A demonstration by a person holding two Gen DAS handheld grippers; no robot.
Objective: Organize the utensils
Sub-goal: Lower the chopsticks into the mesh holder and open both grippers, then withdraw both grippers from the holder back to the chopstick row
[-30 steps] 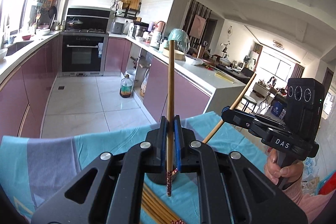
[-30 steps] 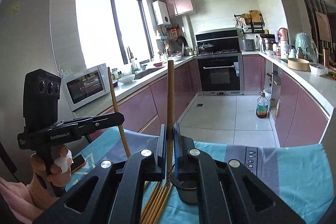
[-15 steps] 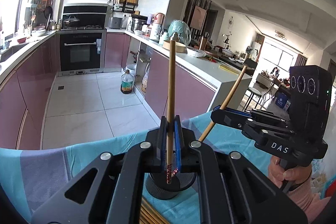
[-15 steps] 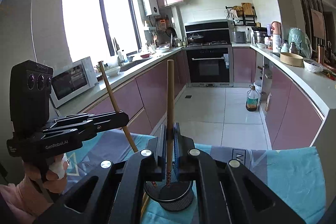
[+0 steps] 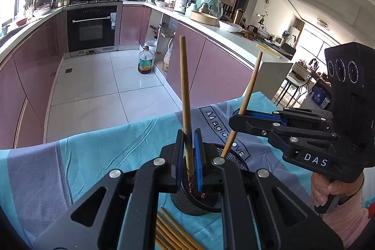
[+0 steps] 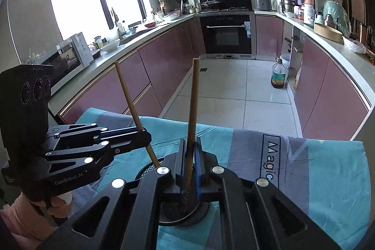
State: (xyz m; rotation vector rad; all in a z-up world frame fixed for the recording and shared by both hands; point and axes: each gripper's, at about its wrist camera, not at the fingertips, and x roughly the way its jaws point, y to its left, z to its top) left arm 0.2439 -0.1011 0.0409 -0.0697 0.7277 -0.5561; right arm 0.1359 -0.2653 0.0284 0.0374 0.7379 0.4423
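Two tools, left and right, each pinching chopstick, now lowered; tips inside mesh holder.

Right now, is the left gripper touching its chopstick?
Touching. The left wrist view shows the left gripper shut on the chopstick, blue pads pressed against both sides, its patterned tip inside the mesh cup.

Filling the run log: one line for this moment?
left tool: shut on chopstick | right tool: shut on second chopstick | tips inside mesh holder
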